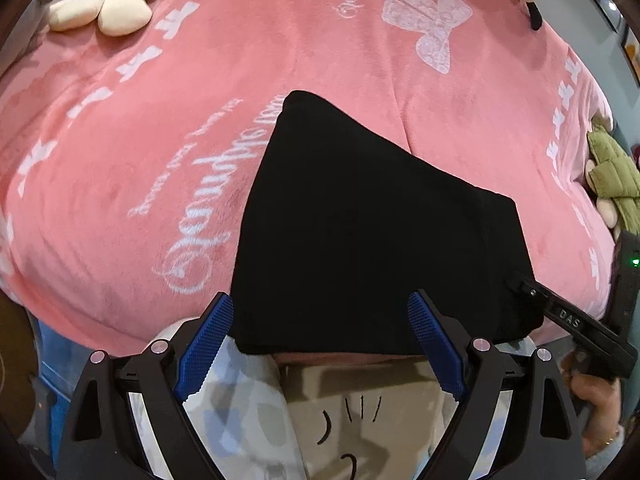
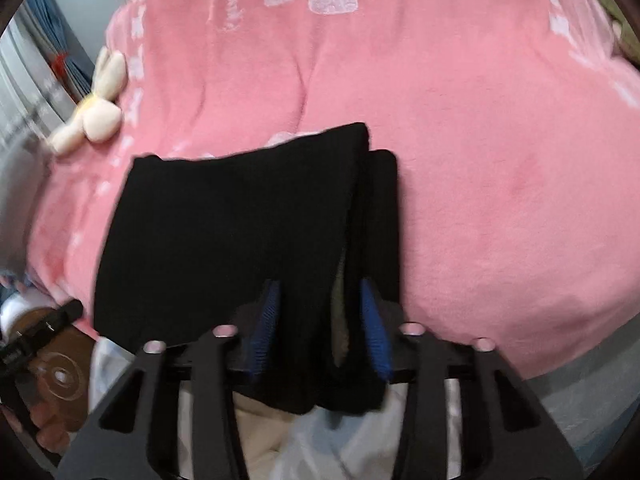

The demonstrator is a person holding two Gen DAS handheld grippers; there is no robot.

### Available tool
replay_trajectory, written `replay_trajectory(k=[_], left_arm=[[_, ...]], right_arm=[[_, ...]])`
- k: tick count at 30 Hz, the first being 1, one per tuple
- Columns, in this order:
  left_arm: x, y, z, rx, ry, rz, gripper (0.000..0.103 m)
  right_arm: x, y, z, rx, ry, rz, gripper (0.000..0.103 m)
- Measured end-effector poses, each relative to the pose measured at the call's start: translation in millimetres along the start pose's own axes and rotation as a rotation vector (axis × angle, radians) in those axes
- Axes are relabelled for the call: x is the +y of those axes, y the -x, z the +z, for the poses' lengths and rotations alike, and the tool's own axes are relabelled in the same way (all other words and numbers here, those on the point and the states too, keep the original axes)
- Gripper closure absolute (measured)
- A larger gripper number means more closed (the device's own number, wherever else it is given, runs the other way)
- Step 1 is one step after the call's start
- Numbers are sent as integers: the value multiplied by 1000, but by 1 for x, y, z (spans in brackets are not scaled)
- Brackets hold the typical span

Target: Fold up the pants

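The black pants (image 1: 360, 240) lie folded into a thick stack on the pink blanket (image 1: 140, 160) near the bed's front edge. My left gripper (image 1: 320, 320) is open, its blue pads on either side of the stack's near edge, holding nothing. In the right wrist view the pants (image 2: 224, 232) show as a layered stack. My right gripper (image 2: 318, 304) has its blue pads around the near right end of the stack, with cloth bunched between them. The right gripper also shows in the left wrist view (image 1: 520, 286) at the stack's right corner.
A cream flower plush (image 1: 108, 4) lies at the far left of the bed and also shows in the right wrist view (image 2: 96, 112). A green padded plush (image 1: 612, 168) sits at the right edge. The bed's front edge drops off just below the pants.
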State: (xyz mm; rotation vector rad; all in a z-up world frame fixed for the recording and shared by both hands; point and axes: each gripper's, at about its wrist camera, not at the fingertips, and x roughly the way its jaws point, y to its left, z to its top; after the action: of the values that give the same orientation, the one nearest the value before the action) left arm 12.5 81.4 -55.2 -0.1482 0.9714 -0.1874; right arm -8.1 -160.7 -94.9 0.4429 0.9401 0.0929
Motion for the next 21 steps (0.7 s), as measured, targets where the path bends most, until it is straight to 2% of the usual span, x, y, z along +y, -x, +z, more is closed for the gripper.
replay_trajectory(k=[1, 5, 8, 12, 14, 17, 19, 21], left_arm=[[3, 0, 0, -1, 6, 2, 16], [19, 4, -4, -12, 26, 26, 16], [34, 9, -6, -12, 67, 30, 16], [55, 29, -8, -37, 106, 44, 16], [62, 40, -8, -58, 112, 53, 16], [70, 51, -8, -93, 129, 47, 16], [71, 49, -8, -93, 135, 39, 16], [68, 42, -8, -79, 128, 35, 16]], right_arm=[[5, 2, 0, -2, 11, -2, 85], [42, 14, 16, -3, 1, 180, 87], [112, 24, 46, -21, 104, 356, 87], [196, 58, 81, -104, 293, 469, 88], [217, 83, 92, -168, 364, 465, 88], [202, 115, 95, -225, 397, 381, 88], [155, 115, 83, -210, 326, 259, 88], [100, 93, 64, -143, 205, 151, 88]])
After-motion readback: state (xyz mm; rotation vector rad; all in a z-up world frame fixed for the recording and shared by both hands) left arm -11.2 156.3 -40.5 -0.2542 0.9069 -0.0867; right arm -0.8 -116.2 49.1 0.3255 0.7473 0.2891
